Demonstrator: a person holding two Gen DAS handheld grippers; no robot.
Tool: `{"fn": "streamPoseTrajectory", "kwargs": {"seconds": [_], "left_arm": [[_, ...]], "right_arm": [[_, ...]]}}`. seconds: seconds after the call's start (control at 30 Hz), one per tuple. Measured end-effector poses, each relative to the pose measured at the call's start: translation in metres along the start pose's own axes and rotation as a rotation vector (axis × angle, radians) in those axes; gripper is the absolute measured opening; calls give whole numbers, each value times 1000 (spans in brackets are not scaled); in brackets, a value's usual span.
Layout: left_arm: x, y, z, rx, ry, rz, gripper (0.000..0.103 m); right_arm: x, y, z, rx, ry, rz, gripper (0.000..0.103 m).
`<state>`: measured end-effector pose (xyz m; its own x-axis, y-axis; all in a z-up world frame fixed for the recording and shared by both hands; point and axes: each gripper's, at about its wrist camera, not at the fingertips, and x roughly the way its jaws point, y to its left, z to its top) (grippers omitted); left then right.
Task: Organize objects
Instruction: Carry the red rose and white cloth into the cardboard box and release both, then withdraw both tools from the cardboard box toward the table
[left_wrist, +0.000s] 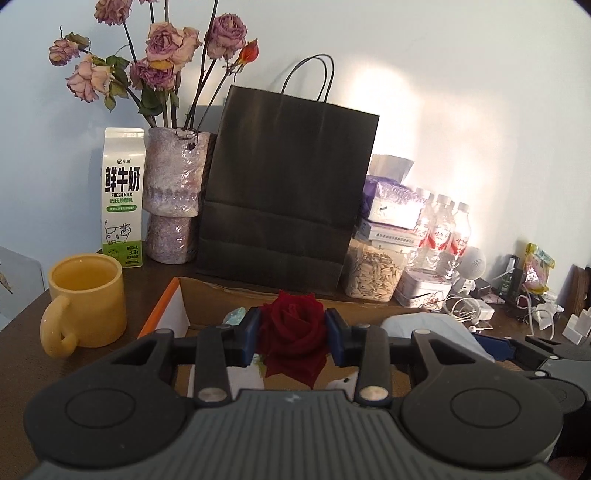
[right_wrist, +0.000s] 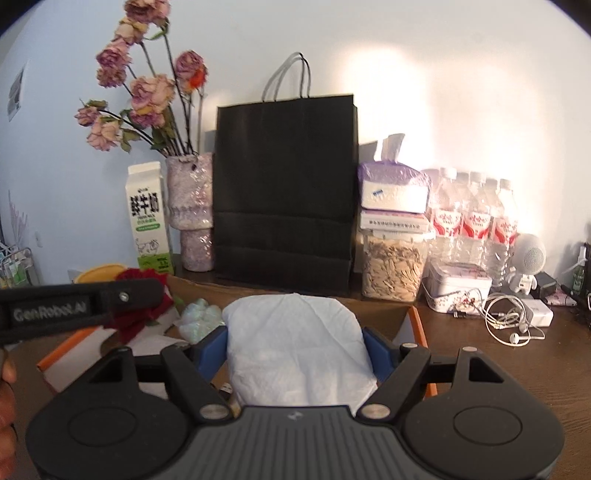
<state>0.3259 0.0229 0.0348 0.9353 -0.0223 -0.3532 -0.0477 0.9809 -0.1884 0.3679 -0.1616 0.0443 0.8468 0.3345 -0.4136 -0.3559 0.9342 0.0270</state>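
Between my left jaws (left_wrist: 293, 338), low in the centre of the left wrist view, sits a dark red rose (left_wrist: 291, 332); both blue pads press its bloom, so I am grasping it. It hangs above an open cardboard box (left_wrist: 207, 299) with an orange edge.

Centre of the right wrist view, my right jaws (right_wrist: 295, 354) are clenched on a white packet (right_wrist: 295, 339), soft and crinkled, with a pad against each side. It too is over the box. At the left edge of that view my left gripper crosses the frame with the rose just behind it, and a small pale wad (right_wrist: 199, 314) lies in the box between the rose and the packet.

Behind the box, in the middle of both views, a black paper bag (left_wrist: 288, 192) stands upright on the brown counter (right_wrist: 498, 362). Left of the bag are a vase (left_wrist: 173, 206) of dried pink roses and a milk carton (left_wrist: 122, 199); a yellow mug (left_wrist: 86, 299) stands at lower left of the left view. Right of the bag are a tissue pack (right_wrist: 393, 192), a jar of seeds (right_wrist: 391, 269), water bottles (right_wrist: 476, 221), a tin (right_wrist: 458, 288) and white earphones (right_wrist: 506, 321).
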Motion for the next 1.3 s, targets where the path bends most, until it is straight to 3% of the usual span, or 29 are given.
{"fn": "streamPoseTrajectory", "kwargs": {"seconds": [0.23, 0.3, 0.37, 0.4, 0.43, 0.47, 0.53, 1.03, 1.3], "left_arm": [[15, 11, -8, 3, 37, 33, 38], [16, 13, -8, -1, 42, 36, 42], [14, 14, -8, -9, 36, 43, 61], [13, 14, -7, -13, 30, 45, 69], [11, 14, -6, -17, 21, 52, 93], [10, 15, -6, -19, 5, 70, 103], [7, 13, -5, -10, -12, 107, 103], [10, 10, -6, 2, 18, 95, 103], [-9, 11, -9, 14, 15, 64, 103]], "right_arm": [[12, -16, -8, 29, 35, -26, 76], [13, -14, -9, 20, 41, -26, 78], [14, -12, -10, 12, 45, -36, 83], [13, -12, -10, 12, 40, -43, 91], [13, -12, -10, 13, 39, -50, 100], [12, -12, -9, 15, 39, -52, 103], [12, -13, -9, 22, 41, -55, 103], [11, -8, -10, 6, 59, -43, 103], [-5, 1, -11, -1, 39, -22, 103]]}}
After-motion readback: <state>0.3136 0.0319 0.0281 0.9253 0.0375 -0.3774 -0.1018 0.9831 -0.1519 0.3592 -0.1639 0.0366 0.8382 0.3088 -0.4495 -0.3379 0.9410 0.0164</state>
